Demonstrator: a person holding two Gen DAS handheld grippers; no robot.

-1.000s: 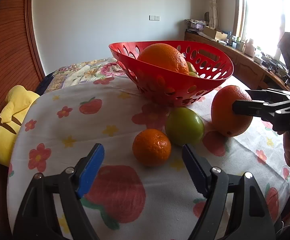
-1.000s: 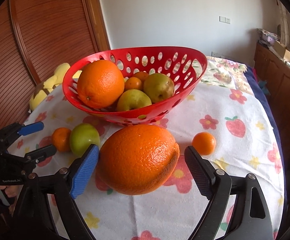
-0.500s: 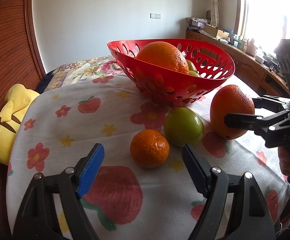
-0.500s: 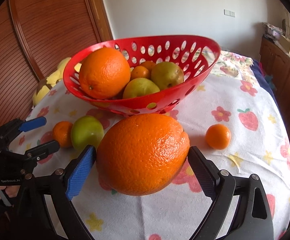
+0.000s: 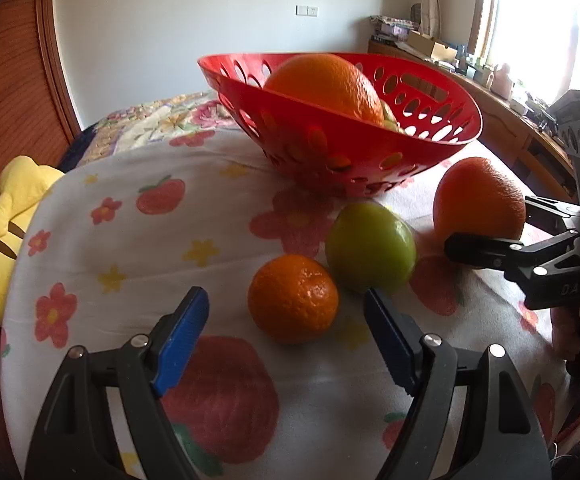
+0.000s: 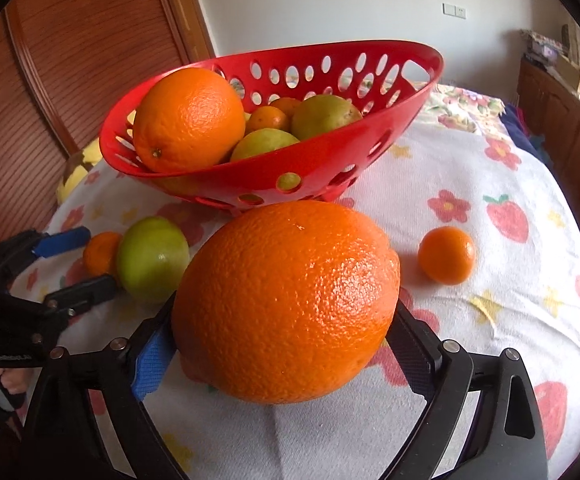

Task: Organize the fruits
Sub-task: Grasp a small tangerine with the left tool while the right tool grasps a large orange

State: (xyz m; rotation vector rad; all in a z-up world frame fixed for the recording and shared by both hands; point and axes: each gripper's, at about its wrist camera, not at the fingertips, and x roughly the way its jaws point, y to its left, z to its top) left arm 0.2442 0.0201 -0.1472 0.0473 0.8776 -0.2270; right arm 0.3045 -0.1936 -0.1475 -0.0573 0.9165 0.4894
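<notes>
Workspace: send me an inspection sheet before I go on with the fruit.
Surface: flower-and-strawberry cloth, lying flat.
Job's things: red basket holds a big orange and smaller fruit. Loose on the cloth: large orange, green fruit, near mandarin, far mandarin.
Clutter: yellow plush toy at the cloth's edge.
Grippers: left gripper open, near mandarin just ahead, untouched. Right gripper straddles the large orange; whether its pads press cannot be told.
Cables: nothing seen.
Surroundings: wooden panelling, sideboard under a bright window.
</notes>
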